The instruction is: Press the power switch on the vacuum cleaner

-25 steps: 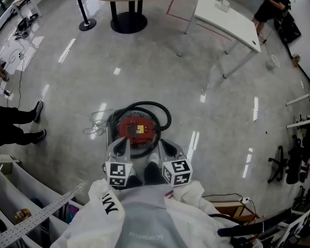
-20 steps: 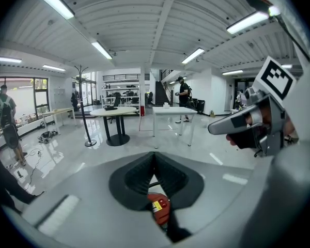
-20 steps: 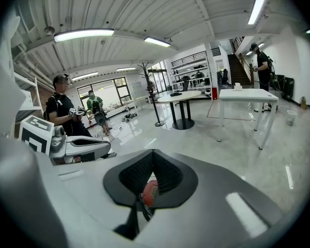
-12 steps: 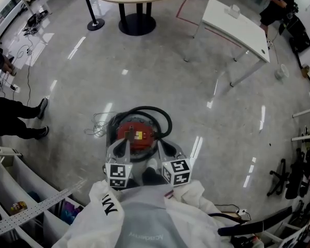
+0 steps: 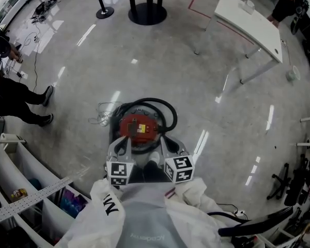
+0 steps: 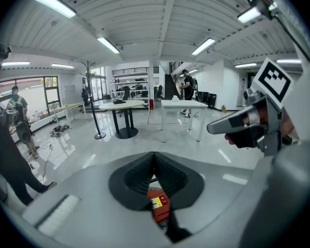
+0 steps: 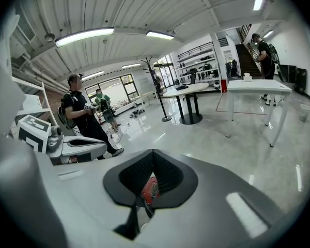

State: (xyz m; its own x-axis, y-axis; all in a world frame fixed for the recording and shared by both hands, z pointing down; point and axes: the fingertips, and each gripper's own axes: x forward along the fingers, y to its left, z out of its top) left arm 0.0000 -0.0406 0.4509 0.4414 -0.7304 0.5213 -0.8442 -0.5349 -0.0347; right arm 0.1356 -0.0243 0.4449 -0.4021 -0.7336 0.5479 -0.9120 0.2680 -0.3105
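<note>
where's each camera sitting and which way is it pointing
Head view: on the person's head, steeply down at the round red vacuum cleaner; white jacket, left gripper, right gripper show.
Left gripper view: on the left gripper, facing forward over the glossy floor; its shut jaws and right gripper show.
Right gripper view: on the right gripper, facing likewise; its shut jaws and left gripper show.
Shared: all see the vacuum cleaner.

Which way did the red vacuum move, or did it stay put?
No, it stayed put. The vacuum cleaner sits just right of the white cord tangle, touching it as before; only the camera view shifted.
</note>
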